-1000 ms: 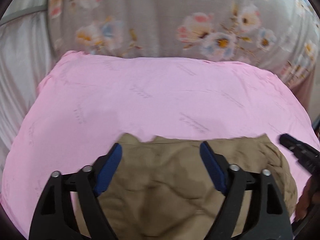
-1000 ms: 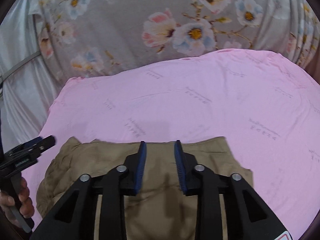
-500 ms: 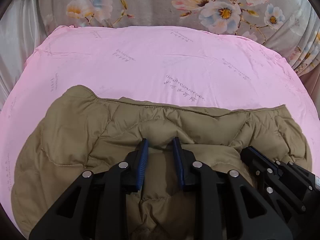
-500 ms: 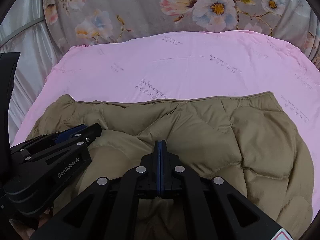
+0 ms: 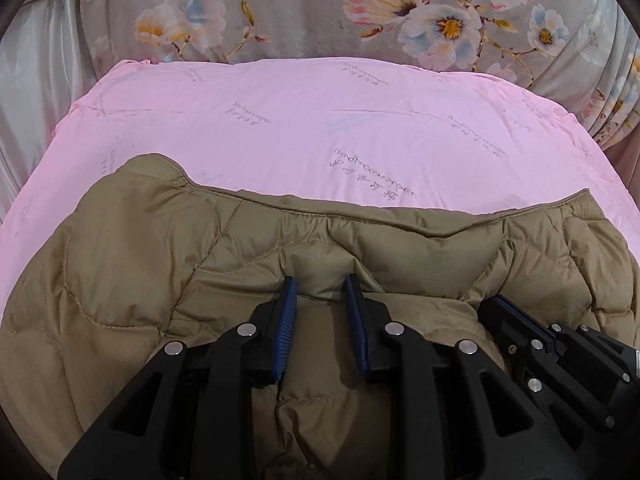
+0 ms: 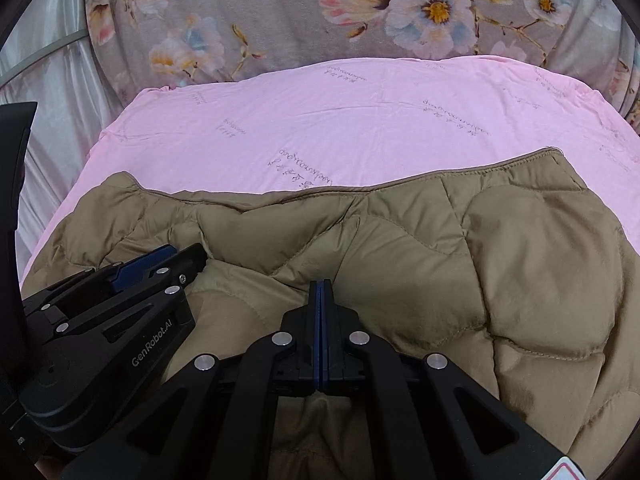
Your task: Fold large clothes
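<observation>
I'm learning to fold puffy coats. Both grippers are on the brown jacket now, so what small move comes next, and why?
Probably lift both together and carry the pinched edge toward the far hem. The left gripper pinches a ridge of the jacket, the right gripper is shut beside it, its hold on fabric unclear, and the jacket lies spread on the pink sheet with room beyond.

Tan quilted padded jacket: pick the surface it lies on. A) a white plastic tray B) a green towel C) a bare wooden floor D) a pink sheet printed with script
D: the tan quilted padded jacket lies on a pink sheet with script print, which shows beyond its far edge.
</observation>
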Available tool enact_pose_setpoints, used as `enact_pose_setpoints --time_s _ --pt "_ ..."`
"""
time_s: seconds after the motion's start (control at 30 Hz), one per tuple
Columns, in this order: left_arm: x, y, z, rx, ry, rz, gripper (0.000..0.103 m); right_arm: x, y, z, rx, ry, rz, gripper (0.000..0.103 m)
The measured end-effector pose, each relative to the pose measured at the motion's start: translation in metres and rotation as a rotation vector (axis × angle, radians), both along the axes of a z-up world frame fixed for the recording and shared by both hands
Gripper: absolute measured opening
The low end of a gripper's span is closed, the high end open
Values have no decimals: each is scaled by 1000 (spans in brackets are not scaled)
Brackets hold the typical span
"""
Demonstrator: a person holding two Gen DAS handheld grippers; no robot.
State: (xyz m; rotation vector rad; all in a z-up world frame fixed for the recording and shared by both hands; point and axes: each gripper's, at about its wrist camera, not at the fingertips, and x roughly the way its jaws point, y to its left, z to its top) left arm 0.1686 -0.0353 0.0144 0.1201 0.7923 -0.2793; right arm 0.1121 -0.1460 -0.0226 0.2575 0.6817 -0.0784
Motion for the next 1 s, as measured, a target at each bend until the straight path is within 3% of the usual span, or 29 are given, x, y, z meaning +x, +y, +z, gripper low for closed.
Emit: enact_pose_setpoints --time_s 0.57,0.67,0.83,0.9,1.0 --pt "1 -1 -1 18 -12 2 24 4 -3 -2 33 -8 3 0" --pt "2 1 0 -8 -6 3 24 4 -7 -2 56 -13 8 0" --pt "2 22 10 -123 48 -13 25 -6 -4 8 29 -14 -19 0" --pt "-9 34 20 -156 55 -13 25 -25 2 22 60 -53 3 6" --pt "-38 56 37 -146 28 -16 25 -43 25 39 26 -85 51 7"
